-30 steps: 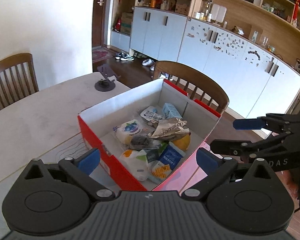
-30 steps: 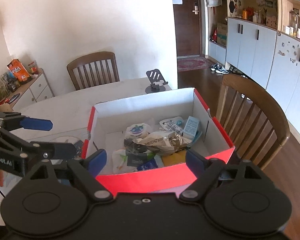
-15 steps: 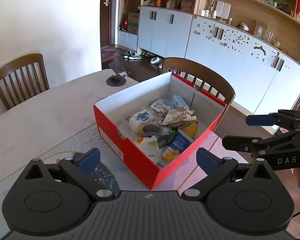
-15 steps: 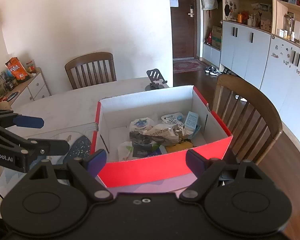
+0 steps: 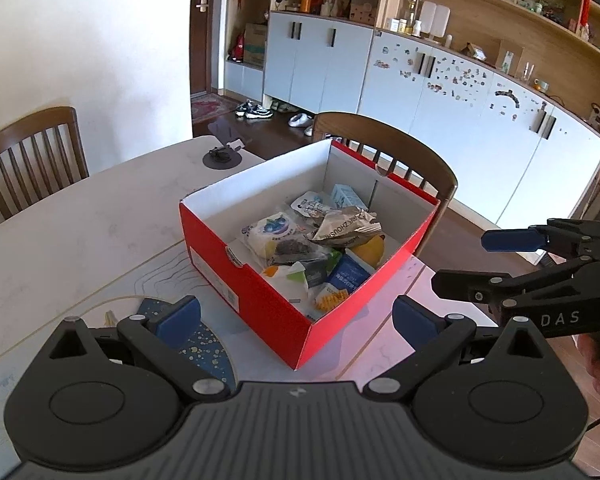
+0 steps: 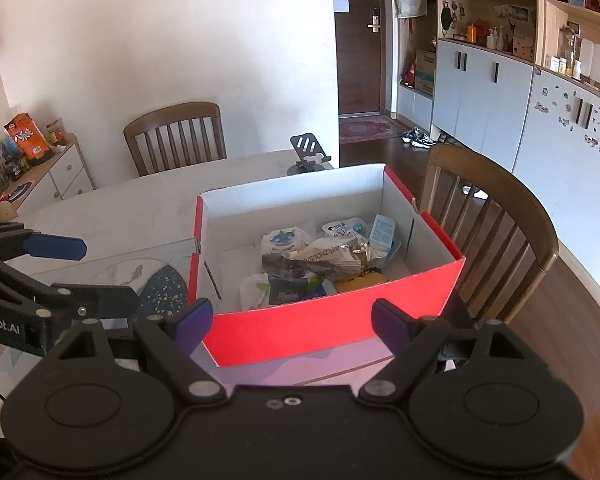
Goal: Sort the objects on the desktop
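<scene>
A red box [image 5: 256, 300] with a white inside stands on the pale table [image 5: 80, 232], open at the top. It holds several snack packets, among them a crumpled golden-brown wrapper [image 5: 345, 226], a white packet with a blueberry picture [image 5: 270, 232], a small light-blue carton [image 5: 345, 196] and a blue packet [image 5: 349, 274]. My left gripper [image 5: 296, 318] hovers open and empty before the box's near corner. My right gripper [image 6: 292, 322] is open and empty too, facing the box's long red wall [image 6: 331, 328]. Each gripper shows in the other's view: right gripper [image 5: 471, 264], left gripper [image 6: 96, 274].
A placemat with a dark blue speckled patch [image 5: 204, 344] lies under the box's near side. A black phone stand [image 6: 307, 156] sits at the far table edge. Wooden chairs [image 6: 495, 216] [image 6: 176, 136] stand around the table; white cabinets [image 5: 439, 120] line the back wall.
Both grippers have drawn back and up from the box, so it looks smaller and farther off. Both stay open and empty. The box's contents have not moved.
</scene>
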Available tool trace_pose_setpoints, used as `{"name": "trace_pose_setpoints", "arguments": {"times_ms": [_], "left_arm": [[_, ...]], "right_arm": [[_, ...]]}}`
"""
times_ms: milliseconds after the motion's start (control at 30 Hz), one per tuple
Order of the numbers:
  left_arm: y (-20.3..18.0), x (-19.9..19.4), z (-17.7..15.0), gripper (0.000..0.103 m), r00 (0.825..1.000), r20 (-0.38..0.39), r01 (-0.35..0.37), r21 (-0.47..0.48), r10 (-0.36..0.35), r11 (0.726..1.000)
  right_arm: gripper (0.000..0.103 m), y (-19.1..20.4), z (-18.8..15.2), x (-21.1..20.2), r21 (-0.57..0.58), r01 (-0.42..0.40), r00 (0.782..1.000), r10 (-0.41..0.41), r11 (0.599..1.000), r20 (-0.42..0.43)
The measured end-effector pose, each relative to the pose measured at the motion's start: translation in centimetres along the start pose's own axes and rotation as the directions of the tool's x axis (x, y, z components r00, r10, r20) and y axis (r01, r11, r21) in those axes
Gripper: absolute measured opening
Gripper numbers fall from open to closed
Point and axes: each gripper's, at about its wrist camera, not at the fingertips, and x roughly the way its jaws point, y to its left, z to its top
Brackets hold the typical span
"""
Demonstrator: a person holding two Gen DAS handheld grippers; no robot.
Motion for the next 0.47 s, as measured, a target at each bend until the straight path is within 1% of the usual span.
{"name": "trace_pose_setpoints", "arguments": {"times_ms": [67, 367, 467], "left_arm": [[-0.01, 0.11, -0.1, 0.103, 1.0, -0.003, -0.009, 0.005, 0.009, 1.0], [0.34, 0.02, -0.51, 0.103, 1.0, -0.005, 0.007, 0.013, -0.007, 1.0], [0.55, -0.15, -0.6, 0.103, 1.0, -0.003, 0.0, 0.013, 0.0, 1.0]], "right_arm": [[0.086, -0.02, -0.11, 0.02, 0.004, 0.005, 1.0, -0.005, 1.0, -0.003], [0.086, 0.24, -0.15, 0.08, 0.01, 0.014, 1.0, -0.013, 1.0, -0.008], [0.086, 0.34, -0.23, 0.13, 0.013, 0.015, 1.0, -0.015, 1.0, -0.009]]}}
